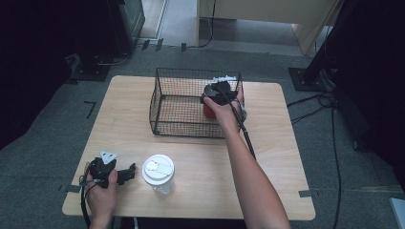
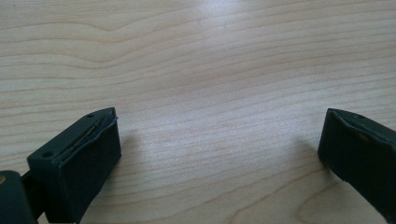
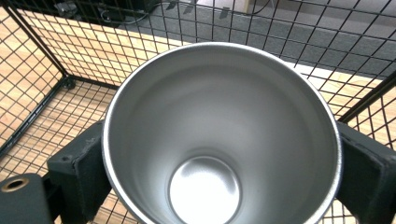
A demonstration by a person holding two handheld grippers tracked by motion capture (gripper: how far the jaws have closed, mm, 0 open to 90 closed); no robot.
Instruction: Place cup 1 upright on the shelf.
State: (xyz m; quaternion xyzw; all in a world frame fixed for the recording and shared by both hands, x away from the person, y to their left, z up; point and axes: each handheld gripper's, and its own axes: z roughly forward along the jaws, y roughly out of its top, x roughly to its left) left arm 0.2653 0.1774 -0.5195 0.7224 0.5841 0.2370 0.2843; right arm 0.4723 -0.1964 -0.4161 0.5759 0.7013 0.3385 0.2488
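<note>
Steel tumbler (image 3: 219, 140), red outside in the high view and brushed bare metal inside, stands in the wire basket's (image 1: 165, 107) right end, with the right gripper (image 3: 219, 168) clamped across it just under the rim. Left of the basket, near the table's (image 1: 282, 157) front edge, the left gripper (image 2: 219, 154) lies with jaws apart on pale wood beside a white-lidded clear cup (image 1: 158, 172). Grey carpet surrounds the table. The tumbler's base is hidden.

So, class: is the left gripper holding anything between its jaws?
No, the left gripper stands open over bare wooden table.
</note>
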